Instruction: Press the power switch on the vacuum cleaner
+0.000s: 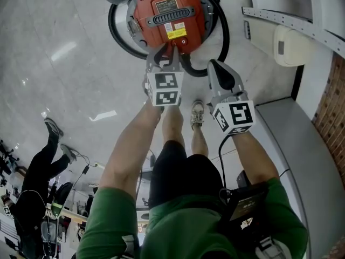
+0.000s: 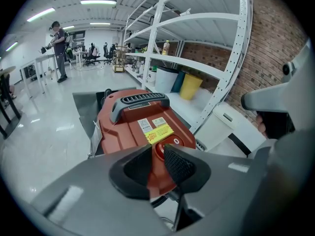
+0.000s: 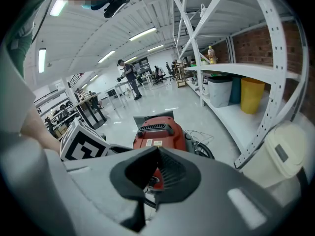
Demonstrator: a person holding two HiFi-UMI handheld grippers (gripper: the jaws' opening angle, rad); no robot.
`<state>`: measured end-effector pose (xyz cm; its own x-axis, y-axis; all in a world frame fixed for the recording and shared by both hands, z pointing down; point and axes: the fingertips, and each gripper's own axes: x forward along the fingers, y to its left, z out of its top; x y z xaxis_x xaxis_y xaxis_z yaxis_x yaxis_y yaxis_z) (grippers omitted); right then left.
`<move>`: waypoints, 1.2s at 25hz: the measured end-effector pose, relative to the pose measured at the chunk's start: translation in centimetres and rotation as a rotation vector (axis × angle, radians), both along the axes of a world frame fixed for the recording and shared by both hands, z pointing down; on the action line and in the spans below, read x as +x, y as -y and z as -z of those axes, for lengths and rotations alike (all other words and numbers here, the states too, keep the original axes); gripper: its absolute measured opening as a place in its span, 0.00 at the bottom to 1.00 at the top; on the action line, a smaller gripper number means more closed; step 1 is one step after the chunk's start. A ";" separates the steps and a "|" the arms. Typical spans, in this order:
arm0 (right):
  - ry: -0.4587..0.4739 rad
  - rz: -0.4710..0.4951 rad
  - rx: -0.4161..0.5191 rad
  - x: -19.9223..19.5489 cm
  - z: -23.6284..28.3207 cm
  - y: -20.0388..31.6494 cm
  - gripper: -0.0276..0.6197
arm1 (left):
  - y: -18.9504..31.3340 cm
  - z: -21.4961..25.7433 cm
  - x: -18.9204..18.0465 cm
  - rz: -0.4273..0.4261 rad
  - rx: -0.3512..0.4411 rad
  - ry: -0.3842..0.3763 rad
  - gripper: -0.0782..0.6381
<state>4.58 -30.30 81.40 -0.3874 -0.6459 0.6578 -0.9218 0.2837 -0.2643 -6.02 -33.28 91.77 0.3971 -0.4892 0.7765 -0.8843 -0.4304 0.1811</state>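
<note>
While the red vacuum cleaner (image 1: 167, 15) is sitting on the pale glossy floor (image 1: 64, 80) at the upper centre of the head view, both grippers are pointing toward it from below.

Left gripper (image 1: 168, 52): its tips are lying over the lower edge of the red body, just under the yellow label (image 1: 177, 33). In the left gripper view its jaws (image 2: 157, 147) are standing narrowly apart, clamping nothing. The round red power switch (image 2: 158, 154) is showing in the gap between the two pads. Whether the pads are touching the switch cannot be told. The black carry handle (image 2: 140, 100) is running across the top of the body, beyond the label.

Right gripper (image 1: 214, 65): it is sitting to the right of the left one, short of the red body, with its tip beside the black hose (image 1: 116, 36) that is looping round the machine. In the right gripper view its jaws (image 3: 157, 150) are pressing together, tips meeting, with nothing between them. The vacuum cleaner is showing above and behind them at frame centre.

Surroundings: white metal shelving (image 2: 197, 48) is standing against a brick wall at the right of both gripper views. A yellow bin (image 2: 189, 86) is sitting on its low shelf. Another person (image 2: 59, 48) is standing far off at the upper left of the left gripper view.
</note>
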 end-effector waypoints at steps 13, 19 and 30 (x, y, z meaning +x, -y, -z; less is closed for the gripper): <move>-0.001 0.001 -0.003 0.0 0.0 0.1 0.05 | 0.0 -0.4 -0.2 0.000 -0.010 0.002 0.23; -0.009 -0.001 -0.010 0.0 0.0 -0.1 0.05 | -0.1 -0.8 -0.3 0.010 -0.029 0.010 0.22; -0.009 0.001 -0.004 -0.2 0.7 -0.5 0.05 | -0.2 -0.8 -1.2 0.021 -0.011 0.062 0.22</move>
